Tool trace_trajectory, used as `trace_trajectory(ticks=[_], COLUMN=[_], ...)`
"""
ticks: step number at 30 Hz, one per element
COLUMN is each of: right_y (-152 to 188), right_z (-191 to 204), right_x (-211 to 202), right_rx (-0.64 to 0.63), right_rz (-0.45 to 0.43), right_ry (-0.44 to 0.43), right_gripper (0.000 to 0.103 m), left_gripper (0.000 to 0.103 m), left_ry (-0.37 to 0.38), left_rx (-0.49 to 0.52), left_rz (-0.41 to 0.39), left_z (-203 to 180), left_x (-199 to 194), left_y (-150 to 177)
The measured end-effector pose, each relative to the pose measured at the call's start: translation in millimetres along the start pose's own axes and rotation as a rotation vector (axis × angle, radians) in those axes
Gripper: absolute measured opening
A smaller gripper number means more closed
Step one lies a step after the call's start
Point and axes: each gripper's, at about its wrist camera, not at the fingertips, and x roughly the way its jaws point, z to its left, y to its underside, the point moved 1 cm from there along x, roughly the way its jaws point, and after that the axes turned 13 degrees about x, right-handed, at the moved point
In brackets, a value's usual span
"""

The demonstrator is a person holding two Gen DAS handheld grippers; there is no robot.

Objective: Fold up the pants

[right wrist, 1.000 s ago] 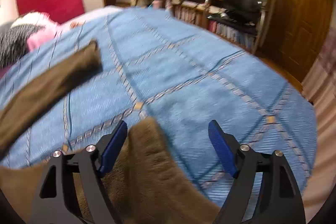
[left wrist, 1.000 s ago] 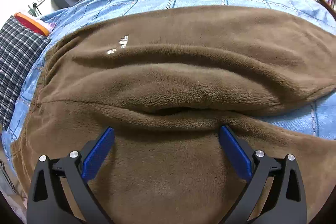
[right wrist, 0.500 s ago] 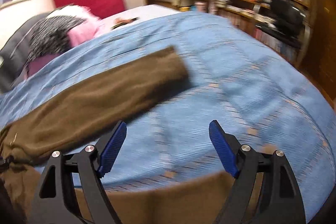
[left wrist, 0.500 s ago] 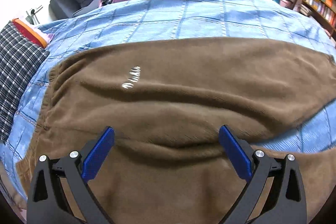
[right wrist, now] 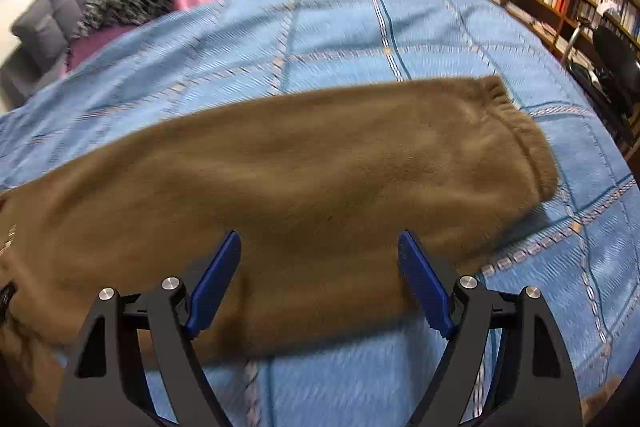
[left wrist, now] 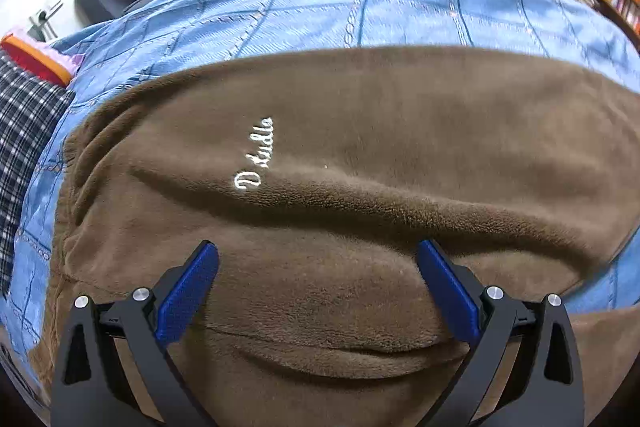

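Pants (left wrist: 360, 147) lie spread on the bed beneath both grippers' wide-apart fingers (right wrist: 216, 279), unclamped.

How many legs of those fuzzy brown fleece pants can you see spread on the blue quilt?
2. One leg lies across the blue quilt, cuff at right. The other shows only along the bottom edge, mostly hidden.

text: white script "D kudle" (reading unsure) | on: brown pants (left wrist: 360, 155)

Right gripper (right wrist: 320, 283) swung from bare blanket (right wrist: 340, 39) to over far pant leg (right wrist: 320, 163). Left gripper (left wrist: 318, 291) shifted; logo (left wrist: 256, 155) nearer.
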Motion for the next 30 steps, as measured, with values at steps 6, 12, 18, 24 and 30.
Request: trace_trajectory(ticks=[6, 12, 18, 24, 30], right_y=[-23, -47, -39, -24, -18], right_z=[-12, -25, 25, 85, 110], right_x=[29, 34, 2, 9, 41], right_rx=[0.027, 0.135, 0.082, -0.013, -0.05], right_rz=[0.0, 0.009, -0.058, 0.015, 0.067], right_ry=[0.06, 0.104, -0.018, -0.169, -0.136], right_gripper=[0.089, 0.089, 0.09, 0.09, 0.09], left_gripper=[0.098, 0.098, 0.098, 0.098, 0.098], left_ry=[0.07, 0.086, 0.045, 0.011, 0.002], left_rx=[0.001, -0.011, -0.075, -0.076, -0.087], left_rz=[0.015, -0.029, -0.037, 0.001, 0.04], left_z=[14, 38, 72, 83, 92], left_x=[6, -1, 7, 37, 68], left_y=[-6, -20, -32, -44, -54])
